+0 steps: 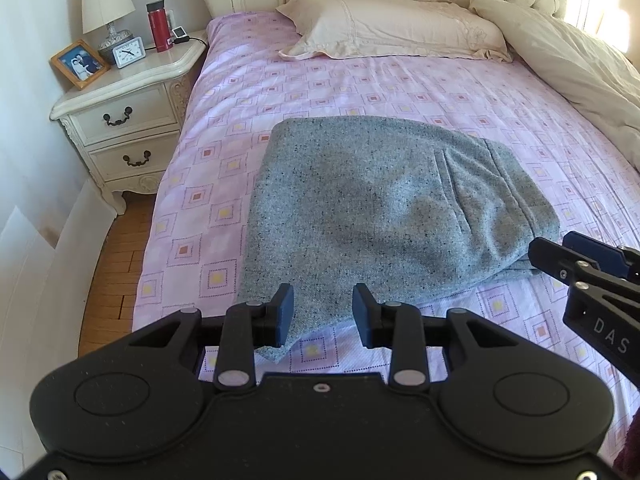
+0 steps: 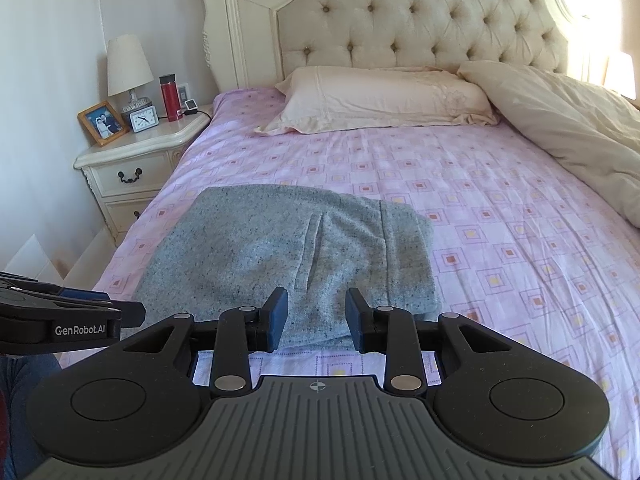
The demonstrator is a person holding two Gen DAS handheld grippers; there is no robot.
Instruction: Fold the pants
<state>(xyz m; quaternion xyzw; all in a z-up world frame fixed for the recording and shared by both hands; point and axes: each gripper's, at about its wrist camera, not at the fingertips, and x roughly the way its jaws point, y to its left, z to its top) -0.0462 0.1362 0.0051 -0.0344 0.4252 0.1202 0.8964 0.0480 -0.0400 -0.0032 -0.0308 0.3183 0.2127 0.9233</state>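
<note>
Grey speckled pants (image 1: 384,208) lie folded into a compact rectangle on the pink patterned bed sheet (image 1: 400,92); they also show in the right wrist view (image 2: 288,252). My left gripper (image 1: 322,316) is open and empty, just above the near edge of the pants. My right gripper (image 2: 316,318) is open and empty, above the pants' near edge. The right gripper shows at the right of the left wrist view (image 1: 548,256), beside the pants' right corner. The left gripper shows at the left of the right wrist view (image 2: 132,312).
A cream pillow (image 1: 392,26) and a crumpled duvet (image 1: 572,76) lie at the head and right of the bed. A nightstand (image 1: 120,96) at the left holds a lamp, clock, photo frame and red flask (image 1: 158,26). Wood floor (image 1: 112,272) runs beside the bed.
</note>
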